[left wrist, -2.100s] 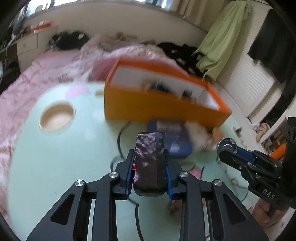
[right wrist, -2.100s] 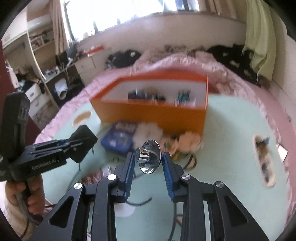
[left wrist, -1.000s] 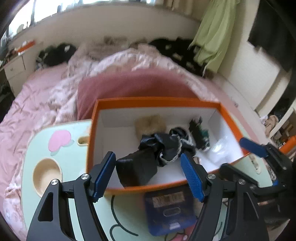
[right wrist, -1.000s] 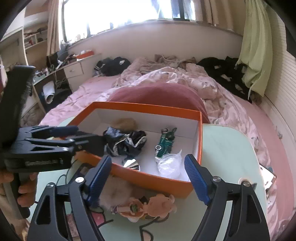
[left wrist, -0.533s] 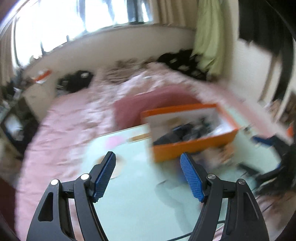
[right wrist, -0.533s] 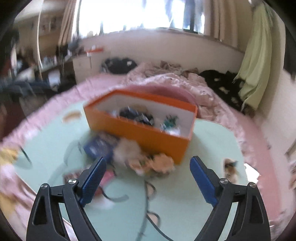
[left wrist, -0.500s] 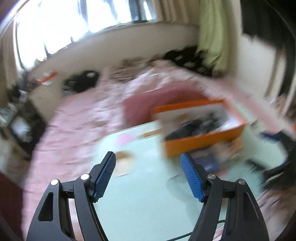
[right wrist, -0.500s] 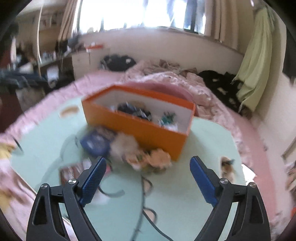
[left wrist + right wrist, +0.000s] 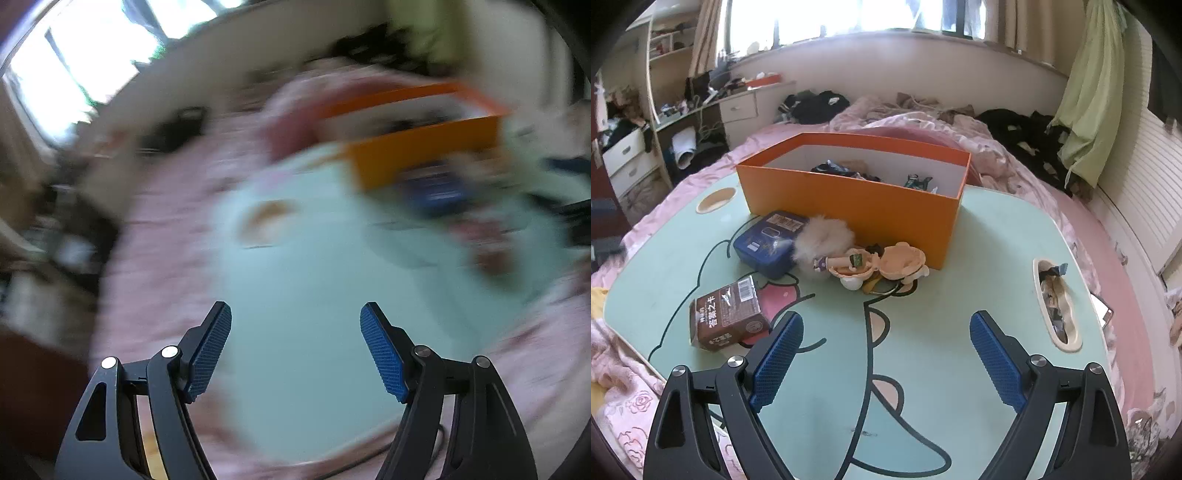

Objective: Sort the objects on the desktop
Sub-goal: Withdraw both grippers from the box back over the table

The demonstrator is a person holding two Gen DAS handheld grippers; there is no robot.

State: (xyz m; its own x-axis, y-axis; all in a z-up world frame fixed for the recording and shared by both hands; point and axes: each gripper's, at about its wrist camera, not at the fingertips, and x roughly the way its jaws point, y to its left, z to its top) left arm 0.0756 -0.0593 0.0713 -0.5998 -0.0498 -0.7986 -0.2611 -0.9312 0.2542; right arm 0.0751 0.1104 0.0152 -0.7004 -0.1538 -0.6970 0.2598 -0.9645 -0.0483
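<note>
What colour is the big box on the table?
Orange outside, white inside. The box shows best in the right wrist view.

Mint-green lap table (image 9: pixel 997 236) with a printed cartoon figure, set over pink bedding (image 9: pixel 617 402). Resting directly on the top: orange box (image 9: pixel 857 206) toward the far edge; just before it, blue tin (image 9: pixel 764 247), white fluffy pompom (image 9: pixel 823 247) and small peach-coloured figurine (image 9: pixel 882 264); nearer, at left, brown packet (image 9: pixel 726 317).

Daylit, one view blurred.
Overexposed window (image 9: pixel 849 14) backlit both views; left wrist view was motion-smeared, right sharp, edges fisheye-bent.
</note>
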